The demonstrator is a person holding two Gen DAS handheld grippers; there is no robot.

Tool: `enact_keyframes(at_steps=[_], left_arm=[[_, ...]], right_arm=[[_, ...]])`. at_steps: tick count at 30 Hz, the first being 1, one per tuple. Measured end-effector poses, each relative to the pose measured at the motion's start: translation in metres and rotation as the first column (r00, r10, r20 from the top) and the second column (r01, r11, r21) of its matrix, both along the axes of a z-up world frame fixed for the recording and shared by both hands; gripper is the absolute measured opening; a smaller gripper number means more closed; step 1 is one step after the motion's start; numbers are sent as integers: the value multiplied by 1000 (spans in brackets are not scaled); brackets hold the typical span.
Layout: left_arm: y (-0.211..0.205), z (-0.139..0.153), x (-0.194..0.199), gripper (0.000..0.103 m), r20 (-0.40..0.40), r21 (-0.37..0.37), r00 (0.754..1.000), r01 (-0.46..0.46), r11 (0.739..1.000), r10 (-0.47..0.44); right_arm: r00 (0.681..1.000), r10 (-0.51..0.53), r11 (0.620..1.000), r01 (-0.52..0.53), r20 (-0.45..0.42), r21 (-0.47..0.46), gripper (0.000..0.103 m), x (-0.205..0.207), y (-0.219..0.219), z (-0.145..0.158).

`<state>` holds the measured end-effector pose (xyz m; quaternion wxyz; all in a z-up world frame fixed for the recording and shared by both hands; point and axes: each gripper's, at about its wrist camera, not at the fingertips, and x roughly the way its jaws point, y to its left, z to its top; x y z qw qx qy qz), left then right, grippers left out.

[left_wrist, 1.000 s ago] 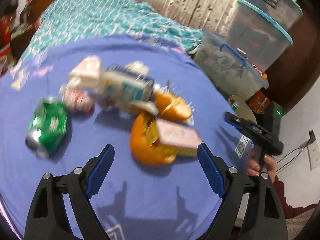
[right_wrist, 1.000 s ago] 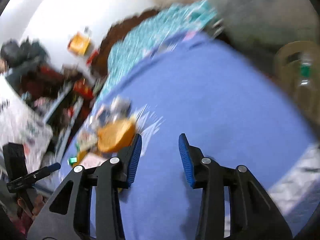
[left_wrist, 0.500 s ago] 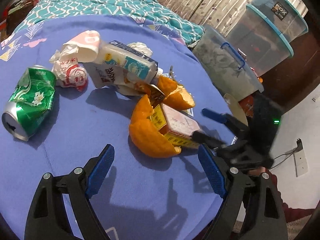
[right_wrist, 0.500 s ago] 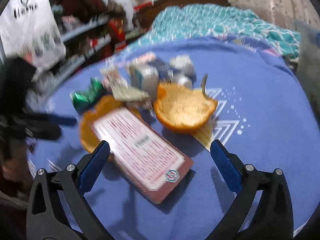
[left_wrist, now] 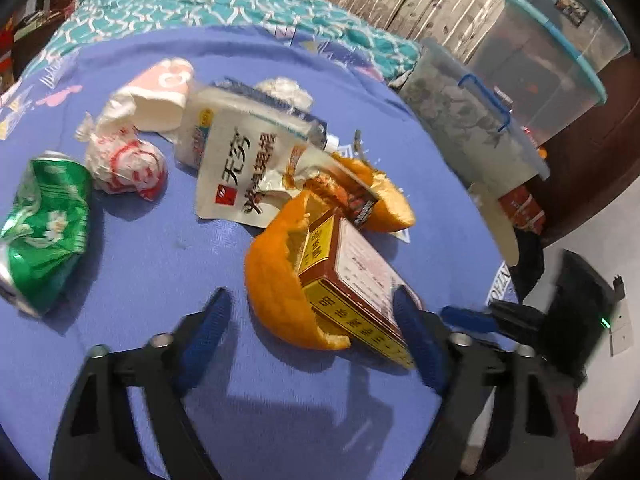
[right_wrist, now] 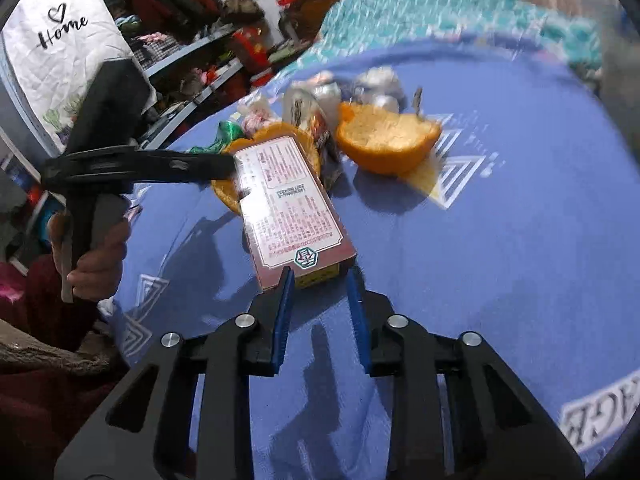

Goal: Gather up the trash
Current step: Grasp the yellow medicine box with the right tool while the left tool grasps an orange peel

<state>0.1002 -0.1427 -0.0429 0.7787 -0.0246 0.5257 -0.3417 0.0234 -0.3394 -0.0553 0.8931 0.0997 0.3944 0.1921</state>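
Working left to right across the purple cloth (left_wrist: 152,264) on the desk: crushed green can (left_wrist: 44,232) far left, well apart from both tools; crumpled red-and-white wrapper (left_wrist: 124,164) just beside it; white pouch (left_wrist: 244,172) behind; then the orange peel (left_wrist: 276,296) cupping the red-and-yellow box (right_wrist: 288,208).

Our left gripper (left_wrist: 308,324) has its jaws wide apart, straddling peel and box together, right finger touching or nearly touching the box's side. Our right gripper (right_wrist: 320,280) comes at the box's near short end, jaws narrowed and flanking its corners; we cannot tell if they press it yet, so we call it not clamped.

To do this step well, we think one tool should own the box. We'd seat the right jaws deeper along the box end before squeezing, since a corner pinch likely slips. The left should back off or pin the peel so it doesn't drag along. Second peel half (right_wrist: 384,144) sits just beyond, apart from both tools.
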Motion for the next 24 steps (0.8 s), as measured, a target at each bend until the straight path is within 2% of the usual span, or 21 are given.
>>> enact_keyframes(at_steps=[2,3,4,7,10,11,12,13,16,19,21,23,24], left_arm=[[-2,-4,4,66,-26,-9,1000,-7,1000,6],[-2,-3,5,66,-27,-12,1000,-9,1000,8],[-2,-2,4,66,-23,-10,1000,-9,1000,8],[0,2,2,67,-6,-3,1000,-11,1000,11],[4,6,3,69,1,-4,1000,-22,1000,22],[5,7,3,71,2,-3,1000,-27,1000,27],[5,8,4,72,6,0,999,-31,1000,31],[5,8,4,72,9,4,999,-33,999,33],[4,8,5,73,15,12,999,-33,999,33],[-2,3,6,72,17,32,999,-30,999,30],[-8,-3,6,63,25,70,999,-33,997,31],[-14,-9,4,20,65,156,997,-53,986,43],[-15,-13,3,15,78,193,996,-62,979,47]], right_arm=[[997,-32,997,37,74,-63,100,-5,4,9],[990,-43,993,57,135,-99,100,-7,8,15],[987,-34,991,54,160,-122,100,-7,13,18],[992,32,989,-13,125,-150,100,14,29,21],[995,74,979,-60,70,-195,100,43,48,8],[997,75,975,-66,35,-211,97,51,51,0],[997,77,973,-76,-4,-218,75,55,54,-8],[996,85,973,-92,-40,-213,71,59,55,-13],[994,106,980,-108,-20,-169,68,35,48,-7],[997,81,981,-76,17,-178,67,6,38,0],[1000,26,988,-23,15,-153,66,-16,22,-1],[999,-43,992,43,6,-120,66,-32,4,-4],[997,-72,991,72,4,-111,66,-37,-3,-6]])
